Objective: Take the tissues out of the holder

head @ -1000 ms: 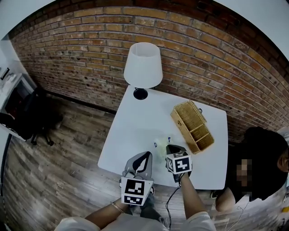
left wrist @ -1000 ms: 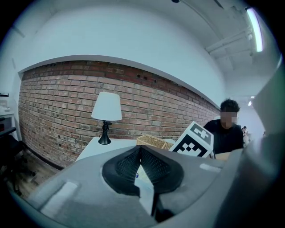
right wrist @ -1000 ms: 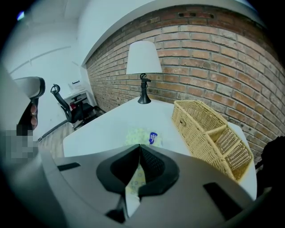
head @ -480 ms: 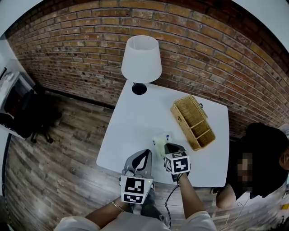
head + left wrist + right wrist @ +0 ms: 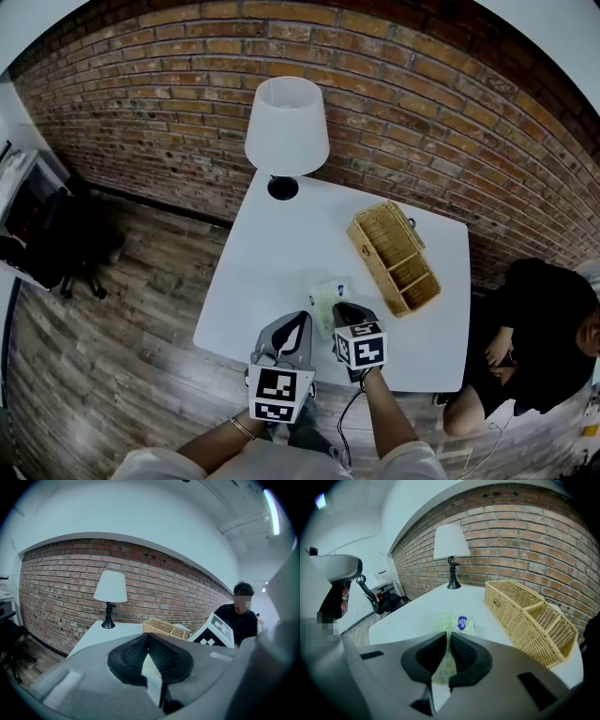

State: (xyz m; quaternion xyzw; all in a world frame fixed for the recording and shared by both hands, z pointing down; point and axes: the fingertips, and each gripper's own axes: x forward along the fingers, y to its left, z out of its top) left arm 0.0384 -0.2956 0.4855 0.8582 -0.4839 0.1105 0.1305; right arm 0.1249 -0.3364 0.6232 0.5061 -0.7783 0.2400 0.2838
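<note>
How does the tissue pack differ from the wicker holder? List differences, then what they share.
Look: the tissue pack is pale yellow-green with a blue label; the wicker holder is tan weave.
Size: the holder is clearly larger than the pack.
Form: the holder is an open-topped box with dividers; the pack lies flat.
Shared: both rest on the white table, the pack outside the holder.
</note>
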